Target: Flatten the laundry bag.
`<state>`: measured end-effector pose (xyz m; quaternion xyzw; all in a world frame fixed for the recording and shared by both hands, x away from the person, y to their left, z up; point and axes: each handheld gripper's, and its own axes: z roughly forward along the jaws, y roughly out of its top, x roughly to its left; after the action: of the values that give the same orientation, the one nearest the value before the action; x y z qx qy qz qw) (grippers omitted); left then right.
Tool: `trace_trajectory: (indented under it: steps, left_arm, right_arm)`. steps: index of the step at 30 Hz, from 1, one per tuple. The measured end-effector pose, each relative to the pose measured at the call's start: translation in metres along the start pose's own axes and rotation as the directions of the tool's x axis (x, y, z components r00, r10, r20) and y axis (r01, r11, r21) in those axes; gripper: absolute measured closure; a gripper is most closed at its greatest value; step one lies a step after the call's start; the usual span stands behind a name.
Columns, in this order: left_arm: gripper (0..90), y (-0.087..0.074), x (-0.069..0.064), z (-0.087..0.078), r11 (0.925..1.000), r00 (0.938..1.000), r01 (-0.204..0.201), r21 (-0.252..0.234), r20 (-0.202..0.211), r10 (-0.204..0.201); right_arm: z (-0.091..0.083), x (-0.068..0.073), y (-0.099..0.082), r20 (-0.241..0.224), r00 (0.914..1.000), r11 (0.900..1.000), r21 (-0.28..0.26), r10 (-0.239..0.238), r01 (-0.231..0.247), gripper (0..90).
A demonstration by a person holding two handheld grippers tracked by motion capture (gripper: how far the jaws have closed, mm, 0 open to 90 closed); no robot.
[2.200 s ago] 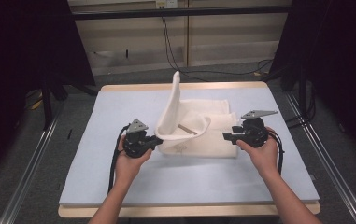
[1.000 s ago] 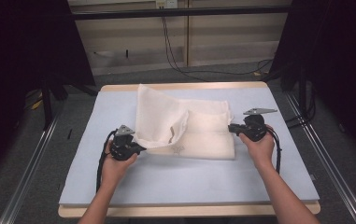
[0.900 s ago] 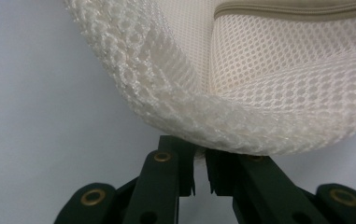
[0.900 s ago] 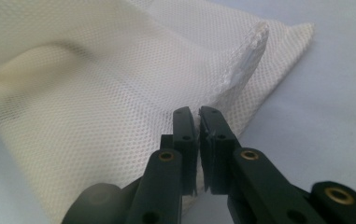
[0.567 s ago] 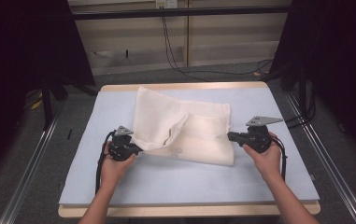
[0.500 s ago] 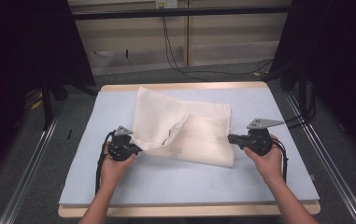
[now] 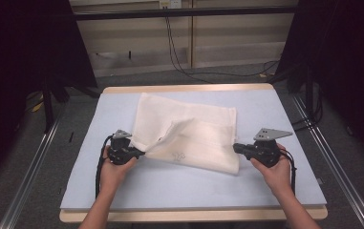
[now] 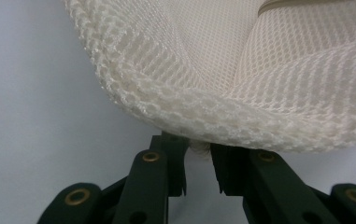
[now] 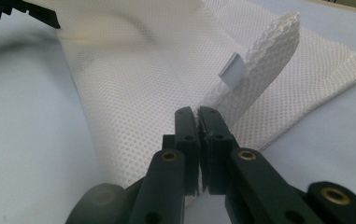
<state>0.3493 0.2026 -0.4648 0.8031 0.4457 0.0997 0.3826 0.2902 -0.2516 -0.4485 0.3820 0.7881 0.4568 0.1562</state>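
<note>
A white mesh cloth point(image 7: 194, 133) lies spread on the pale blue mat point(image 7: 184, 186), with one flap folded over near its middle. My left gripper point(image 7: 139, 152) is at the cloth's near left corner. In the left gripper view its jaws point(image 8: 198, 154) have just been opening: a narrow gap shows, and the folded mesh edge point(image 8: 213, 70) rests over the tips. My right gripper point(image 7: 237, 148) holds the cloth's near right corner. In the right gripper view its jaws point(image 9: 196, 116) are pressed together on the thin mesh point(image 9: 133, 84), beside a small white label point(image 9: 233, 70).
The mat covers a wooden table point(image 7: 184, 215) whose near edge runs along the bottom. Metal rails point(image 7: 31, 181) flank both sides. Black frame posts and cables point(image 7: 179, 52) stand beyond the far edge. Bare mat lies in front of the cloth.
The raised cloth has come down and been drawn out flat. My right gripper has moved to the right with its corner. The left gripper stays at its corner.
</note>
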Motion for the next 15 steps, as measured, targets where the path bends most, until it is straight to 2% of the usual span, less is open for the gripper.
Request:
trace_trajectory:
  steps: [2, 3, 4, 6, 7, 8, 9, 10, 14, 15]
  left_arm:
    - [73.6, 0.000, 0.002, -0.001, 1.0000, 1.0000, 0.000, 0.002, -0.002, 0.000]
    - [68.9, 0.000, 0.001, -0.001, 0.9998, 0.9998, 0.014, -0.017, -0.011, -0.014]
    - [68.9, 0.000, 0.001, -0.002, 0.9998, 0.9998, 0.014, -0.017, -0.013, -0.014]
    - [61.2, 0.001, 0.003, -0.005, 0.9996, 0.9996, 0.019, -0.023, -0.021, -0.019]
    - [61.2, 0.002, 0.003, -0.006, 0.9997, 0.9997, 0.014, -0.019, -0.022, -0.014]
    - [55.9, 0.002, 0.003, -0.008, 0.9999, 0.9994, 0.003, -0.016, -0.034, -0.004]
    - [55.9, 0.003, 0.003, -0.010, 0.9998, 0.9990, -0.022, -0.004, -0.040, 0.021]
    - [54.3, 0.003, 0.003, -0.011, 0.9996, 0.9988, -0.028, 0.001, -0.040, 0.028]
    - [43.1, 0.002, 0.005, -0.014, 0.9998, 0.9980, -0.020, -0.004, -0.061, 0.019]
    - [43.1, 0.002, 0.006, -0.016, 0.9998, 0.9981, -0.019, -0.001, -0.059, 0.018]
  right_arm:
    - [0.000, 0.000, 0.001, 0.001, 1.0000, 1.0000, 0.002, -0.002, 0.002, 86.7]
    - [0.001, 0.001, 0.002, 0.001, 0.9999, 0.9999, 0.000, -0.014, 0.014, 86.7]
    - [0.001, 0.001, 0.002, 0.001, 0.9999, 0.9999, 0.000, -0.014, 0.014, 86.7]
    - [0.002, 0.003, 0.002, -0.001, 0.9999, 0.9999, 0.000, -0.011, 0.011, 86.7]
    - [0.002, 0.003, 0.002, -0.003, 0.9998, 0.9998, 0.000, -0.019, 0.019, 86.8]
    - [0.003, 0.004, 0.003, -0.005, 0.9997, 0.9997, 0.000, -0.025, 0.025, 86.8]
    - [0.003, 0.004, 0.003, -0.005, 0.9997, 0.9997, 0.000, -0.025, 0.025, 86.8]
    - [0.003, 0.005, 0.003, -0.007, 0.9996, 0.9997, 0.001, -0.026, 0.026, 86.8]
    - [0.006, 0.010, 0.005, -0.016, 0.9989, 0.9991, -0.001, -0.043, 0.043, 86.8]
    - [0.006, 0.010, 0.005, -0.016, 0.9989, 0.9991, -0.001, -0.043, 0.043, 86.8]
